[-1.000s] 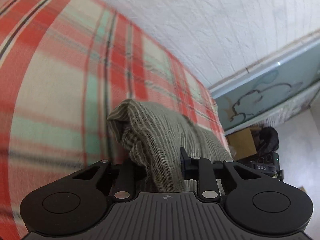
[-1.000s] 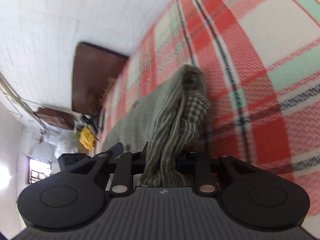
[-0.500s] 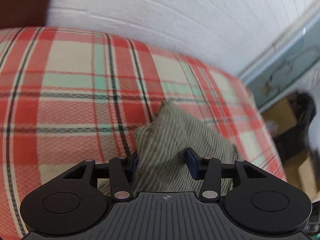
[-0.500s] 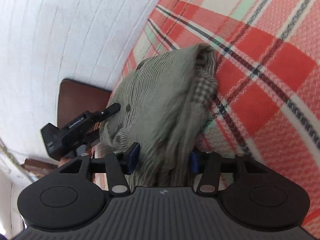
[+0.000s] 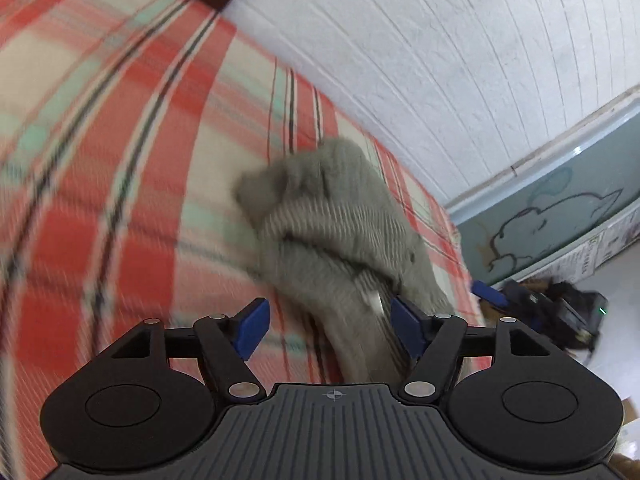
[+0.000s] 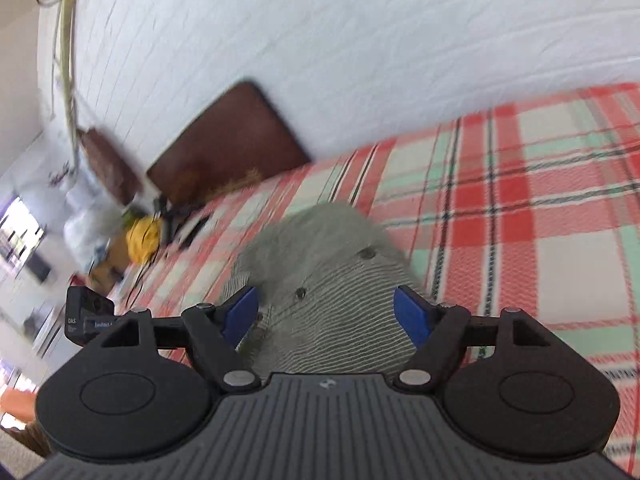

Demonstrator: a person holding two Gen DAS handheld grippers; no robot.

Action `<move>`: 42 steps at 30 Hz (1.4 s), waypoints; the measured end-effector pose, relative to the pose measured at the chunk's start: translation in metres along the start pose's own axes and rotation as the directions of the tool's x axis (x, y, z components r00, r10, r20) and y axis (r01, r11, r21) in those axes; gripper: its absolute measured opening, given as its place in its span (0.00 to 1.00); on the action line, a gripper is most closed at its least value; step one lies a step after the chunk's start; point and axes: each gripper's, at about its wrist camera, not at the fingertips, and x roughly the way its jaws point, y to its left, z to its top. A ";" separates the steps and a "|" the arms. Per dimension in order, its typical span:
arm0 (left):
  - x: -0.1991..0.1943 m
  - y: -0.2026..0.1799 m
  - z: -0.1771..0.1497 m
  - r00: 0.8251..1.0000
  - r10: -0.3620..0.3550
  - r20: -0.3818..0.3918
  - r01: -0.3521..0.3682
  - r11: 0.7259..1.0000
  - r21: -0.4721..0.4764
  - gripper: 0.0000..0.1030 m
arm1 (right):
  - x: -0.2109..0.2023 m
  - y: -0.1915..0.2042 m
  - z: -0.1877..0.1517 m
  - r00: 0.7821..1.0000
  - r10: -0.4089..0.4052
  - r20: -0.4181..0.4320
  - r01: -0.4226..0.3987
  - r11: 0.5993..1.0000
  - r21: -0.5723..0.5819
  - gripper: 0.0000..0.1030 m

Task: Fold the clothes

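Observation:
A grey-green striped garment [image 5: 336, 224] lies bunched on the red, cream and mint plaid bed cover [image 5: 100, 184]. My left gripper [image 5: 332, 330] has its jaws opening wide; the cloth runs between them near the right blue pad [image 5: 406, 330], and neither pad presses on it. In the right wrist view the same garment [image 6: 332, 280], with dark buttons showing, lies under and between the jaws of my right gripper [image 6: 328, 314], which are also opening, the blue pads standing apart from the fabric. The other gripper's tip [image 6: 86, 314] shows at the left.
A white panelled wall [image 6: 320, 40] runs behind the bed. A dark brown headboard [image 6: 232, 144] stands at the bed's end, with a yellow object [image 6: 142, 238] and clutter beside it. A teal panel with a cartoon outline [image 5: 560, 208] and a dark bag [image 5: 560, 312] lie to the right.
Both grippers let go of the garment: their jaws went from pinching the cloth to standing wide. The cloth dropped onto the bed cover. Both views swung and rolled, blurring the bed.

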 end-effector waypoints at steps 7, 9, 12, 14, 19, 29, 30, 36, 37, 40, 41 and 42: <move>0.029 0.010 -0.014 0.996 -0.046 0.078 0.054 0.993 -0.103 0.79 | 0.017 -0.009 0.009 0.997 -0.038 -0.068 0.036 0.998 -0.042 0.76; 0.039 0.005 -0.013 0.995 -0.028 0.094 0.033 0.998 -0.060 0.78 | 0.015 -0.012 0.010 0.997 -0.041 -0.068 0.039 0.999 -0.032 0.77; 0.054 -0.006 -0.012 0.994 -0.003 0.107 0.001 1.000 0.024 0.76 | 0.020 -0.017 0.013 0.995 -0.065 -0.081 0.062 0.998 -0.033 0.77; 0.062 -0.012 -0.015 0.995 -0.007 0.103 0.000 0.998 0.070 0.75 | 0.023 -0.021 0.015 0.993 -0.081 -0.091 0.078 0.996 -0.034 0.77; 0.073 -0.013 -0.018 0.988 -0.038 0.151 0.030 0.998 0.057 0.75 | 0.040 -0.032 0.023 0.988 -0.052 -0.146 0.049 0.998 -0.024 0.77; 0.065 0.003 -0.030 0.974 -0.123 0.191 0.140 0.987 -0.079 0.70 | 0.073 -0.078 0.038 0.945 0.138 -0.295 -0.116 0.989 0.093 0.77; 0.065 0.002 -0.029 0.975 -0.124 0.186 0.142 0.986 -0.089 0.71 | 0.077 -0.082 0.037 0.933 0.160 -0.323 -0.131 0.985 0.111 0.78; 0.065 0.009 -0.031 0.976 -0.135 0.169 0.156 0.980 -0.123 0.69 | 0.079 -0.098 0.040 0.904 0.252 -0.344 -0.208 0.965 0.160 0.78; 0.068 0.009 -0.029 0.976 -0.134 0.170 0.156 0.980 -0.121 0.68 | 0.081 -0.100 0.040 0.900 0.269 -0.341 -0.221 0.960 0.174 0.78; 0.086 0.004 -0.020 0.977 -0.128 0.171 0.145 0.985 -0.092 0.68 | 0.091 -0.103 0.042 0.894 0.318 -0.316 -0.261 0.943 0.208 0.78; 0.091 0.002 -0.017 0.977 -0.127 0.171 0.142 0.987 -0.078 0.69 | 0.094 -0.103 0.043 0.891 0.332 -0.309 -0.274 0.937 0.215 0.78; 0.094 0.000 -0.016 0.977 -0.128 0.171 0.141 0.988 -0.068 0.69 | 0.098 -0.102 0.044 0.888 0.343 -0.306 -0.286 0.934 0.216 0.78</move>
